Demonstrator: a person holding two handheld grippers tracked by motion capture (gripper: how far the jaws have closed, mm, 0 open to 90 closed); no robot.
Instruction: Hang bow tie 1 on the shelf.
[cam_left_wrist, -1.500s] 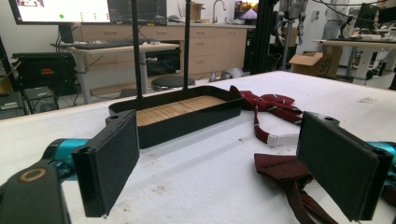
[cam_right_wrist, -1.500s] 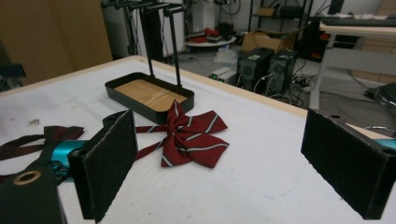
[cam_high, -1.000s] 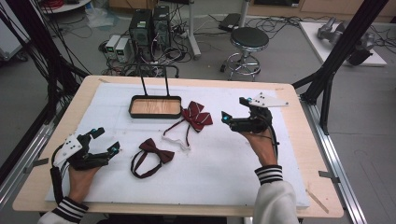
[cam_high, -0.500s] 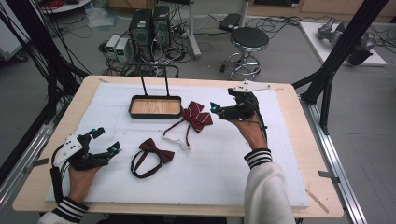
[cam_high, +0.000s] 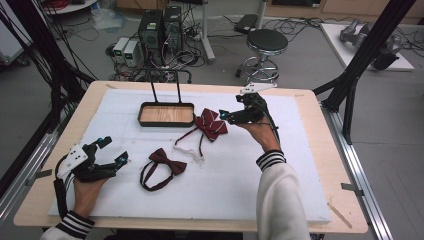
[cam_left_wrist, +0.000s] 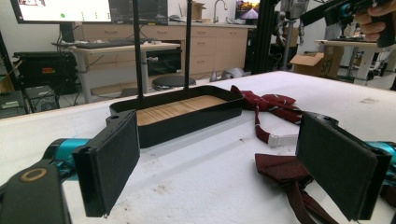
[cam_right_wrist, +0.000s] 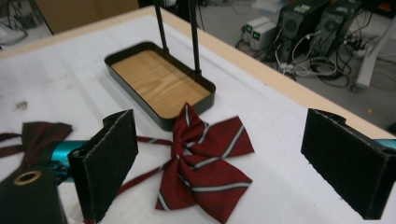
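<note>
A red striped bow tie lies on the white mat just right of a black tray with a wooden floor. A plain dark red bow tie with its strap lies nearer the front. My right gripper hangs open just right of the striped bow tie; in the right gripper view that striped bow tie lies between and below the open jaws. My left gripper rests open at the front left, left of the plain bow tie, with nothing between its jaws.
Two thin black rods rise from the tray's far edge. The white mat covers most of the wooden table. A stool and computer towers stand on the floor beyond.
My right gripper has moved away from me and to the left, up to the striped bow tie. The left gripper and both bow ties have stayed put.
</note>
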